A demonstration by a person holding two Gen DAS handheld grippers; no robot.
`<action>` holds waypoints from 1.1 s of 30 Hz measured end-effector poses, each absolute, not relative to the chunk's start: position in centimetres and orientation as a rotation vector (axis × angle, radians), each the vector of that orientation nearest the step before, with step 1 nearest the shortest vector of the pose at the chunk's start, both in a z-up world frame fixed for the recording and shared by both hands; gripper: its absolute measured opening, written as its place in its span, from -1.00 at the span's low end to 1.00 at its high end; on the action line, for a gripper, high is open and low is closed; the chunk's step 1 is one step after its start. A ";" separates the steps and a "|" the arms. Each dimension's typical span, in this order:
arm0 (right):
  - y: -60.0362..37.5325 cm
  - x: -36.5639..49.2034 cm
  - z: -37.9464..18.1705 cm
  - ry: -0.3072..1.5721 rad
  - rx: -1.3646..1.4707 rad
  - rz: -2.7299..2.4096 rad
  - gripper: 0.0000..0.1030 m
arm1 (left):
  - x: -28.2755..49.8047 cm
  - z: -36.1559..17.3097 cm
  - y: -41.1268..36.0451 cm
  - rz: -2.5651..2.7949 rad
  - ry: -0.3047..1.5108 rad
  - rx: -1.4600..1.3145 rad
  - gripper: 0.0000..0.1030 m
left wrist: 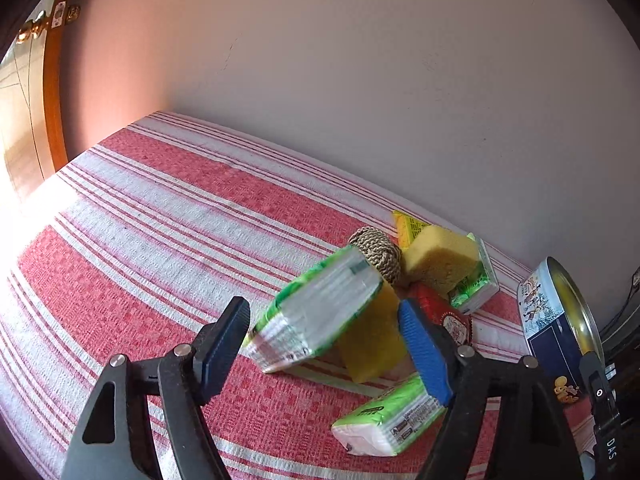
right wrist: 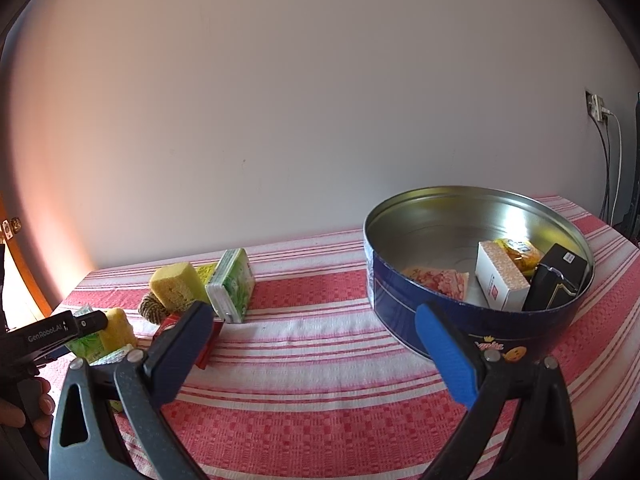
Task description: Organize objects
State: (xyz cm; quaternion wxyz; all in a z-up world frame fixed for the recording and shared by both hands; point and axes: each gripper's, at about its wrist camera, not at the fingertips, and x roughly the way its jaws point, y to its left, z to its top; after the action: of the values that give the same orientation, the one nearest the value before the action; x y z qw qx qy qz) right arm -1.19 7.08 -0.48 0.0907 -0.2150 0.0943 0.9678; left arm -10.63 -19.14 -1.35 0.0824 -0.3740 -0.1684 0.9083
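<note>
My left gripper (left wrist: 322, 308) reaches into a pile of items on the red-and-white striped tablecloth (left wrist: 160, 240). A tilted, blurred green tissue pack (left wrist: 316, 316) and a yellow sponge (left wrist: 372, 344) lie between its fingers. The pads stand close on either side, and I see no firm press. My right gripper (right wrist: 312, 312) hovers open over the cloth with nothing in it, left of the round blue tin (right wrist: 400, 312). In the tin lie a white box (right wrist: 500, 280), a black box (right wrist: 556, 276) and two packets.
The pile also holds a rope ball (left wrist: 376, 252), a second sponge (left wrist: 440, 260), a red box (left wrist: 436, 308), an upright tissue pack (left wrist: 476, 284) and a flat one (left wrist: 384, 420). A wall runs close behind. A door (left wrist: 24, 120) stands left, and cables (right wrist: 608, 168) hang right.
</note>
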 end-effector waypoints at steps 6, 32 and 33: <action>7.3 -1.4 -0.6 0.297 -0.661 2.880 1.00 | -10.1 -1.2 -20.0 2.834 -0.416 -1.143 0.52; 3.3 -2.9 -2.1 0.257 -0.979 3.098 1.00 | -11.4 -2.6 -21.8 2.872 -0.443 -1.273 0.16; 2.5 -2.9 -2.0 0.227 -0.990 3.125 1.00 | -11.3 -2.3 -22.1 2.907 -0.426 -1.265 0.23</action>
State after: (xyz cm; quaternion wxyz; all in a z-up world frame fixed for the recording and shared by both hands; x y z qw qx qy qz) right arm -2.93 2.55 -2.04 -0.0719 -0.3006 0.0688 0.9485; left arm -11.27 -22.09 -2.31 -0.0289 -0.3953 -0.1331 0.9084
